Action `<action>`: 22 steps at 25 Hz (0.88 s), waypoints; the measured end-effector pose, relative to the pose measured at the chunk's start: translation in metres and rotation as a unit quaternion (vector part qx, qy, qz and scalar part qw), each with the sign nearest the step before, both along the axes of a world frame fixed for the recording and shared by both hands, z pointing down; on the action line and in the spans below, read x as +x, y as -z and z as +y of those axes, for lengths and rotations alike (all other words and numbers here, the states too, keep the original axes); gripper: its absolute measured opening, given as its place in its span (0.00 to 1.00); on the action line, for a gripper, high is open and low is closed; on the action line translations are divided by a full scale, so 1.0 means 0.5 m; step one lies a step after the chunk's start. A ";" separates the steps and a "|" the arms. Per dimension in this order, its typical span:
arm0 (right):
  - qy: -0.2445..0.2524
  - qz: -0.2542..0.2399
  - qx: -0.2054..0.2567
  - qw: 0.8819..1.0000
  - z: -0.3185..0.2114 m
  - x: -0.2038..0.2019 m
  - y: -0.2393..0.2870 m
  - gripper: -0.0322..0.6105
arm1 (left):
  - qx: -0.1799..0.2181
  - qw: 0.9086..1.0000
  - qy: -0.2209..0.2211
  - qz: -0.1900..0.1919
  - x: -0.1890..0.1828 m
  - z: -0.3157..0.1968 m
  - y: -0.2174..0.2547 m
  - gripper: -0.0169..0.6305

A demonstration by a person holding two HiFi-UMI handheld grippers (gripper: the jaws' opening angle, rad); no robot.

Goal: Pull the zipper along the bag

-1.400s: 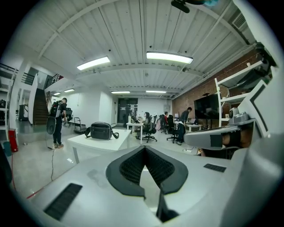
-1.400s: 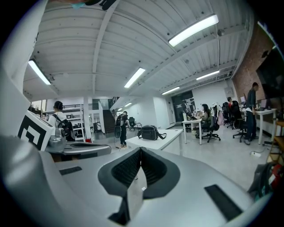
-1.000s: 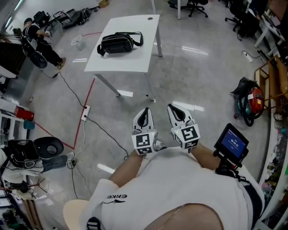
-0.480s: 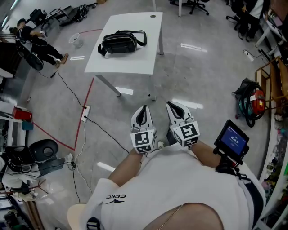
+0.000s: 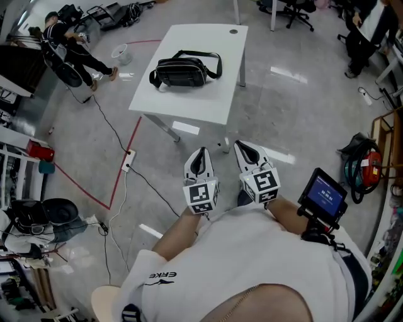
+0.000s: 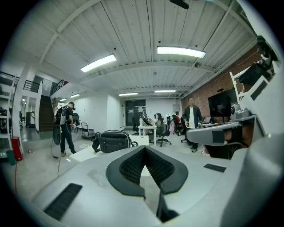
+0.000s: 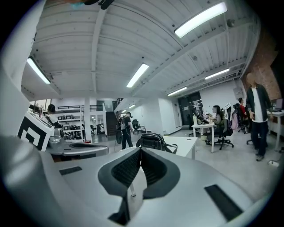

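A black bag [image 5: 181, 71] with a strap lies on a white table [image 5: 208, 100] well ahead of me. It also shows in the left gripper view as the bag [image 6: 113, 141] and in the right gripper view as the bag [image 7: 152, 142], far beyond the jaws. My left gripper [image 5: 200, 160] and right gripper [image 5: 245, 153] are held side by side close to my body, over the floor. Both are shut with nothing between the jaws.
A person [image 5: 69, 44] stands at the far left by equipment. Cables and a power strip [image 5: 128, 161] run over the floor beside red tape. Office chairs [image 5: 296, 11] stand at the back, a red and black machine [image 5: 365, 166] at the right. A small screen [image 5: 323, 200] rides on my right forearm.
The table and bag have shifted right and closer in the head view as I walk toward them. Both grippers keep the same pose, shut.
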State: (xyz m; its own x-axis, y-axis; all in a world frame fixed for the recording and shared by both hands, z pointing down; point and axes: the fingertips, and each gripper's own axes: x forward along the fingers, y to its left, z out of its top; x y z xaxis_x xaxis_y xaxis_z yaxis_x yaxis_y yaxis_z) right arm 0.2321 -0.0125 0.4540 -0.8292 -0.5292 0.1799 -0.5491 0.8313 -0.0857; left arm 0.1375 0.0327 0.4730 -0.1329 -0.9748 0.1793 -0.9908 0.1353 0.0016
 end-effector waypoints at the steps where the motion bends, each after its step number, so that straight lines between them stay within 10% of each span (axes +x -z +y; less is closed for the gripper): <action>1: 0.003 -0.002 -0.002 1.000 -0.023 -0.006 0.000 0.06 | -0.001 1.000 0.004 -0.001 -0.007 -0.021 -0.001 0.03; 22: 0.004 -0.031 -0.065 0.997 -0.313 -0.082 -0.047 0.06 | -0.018 0.999 0.039 -0.031 -0.111 -0.286 -0.006 0.03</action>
State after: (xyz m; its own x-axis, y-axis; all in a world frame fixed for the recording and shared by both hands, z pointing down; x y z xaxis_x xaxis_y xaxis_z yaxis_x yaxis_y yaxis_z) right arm 0.1912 -0.1689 0.4776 -0.8448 -0.4988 0.1938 -0.5332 0.8151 -0.2265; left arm 0.0818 -0.1103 0.4761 -0.2198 -0.9542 0.2031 -0.9754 0.2108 -0.0651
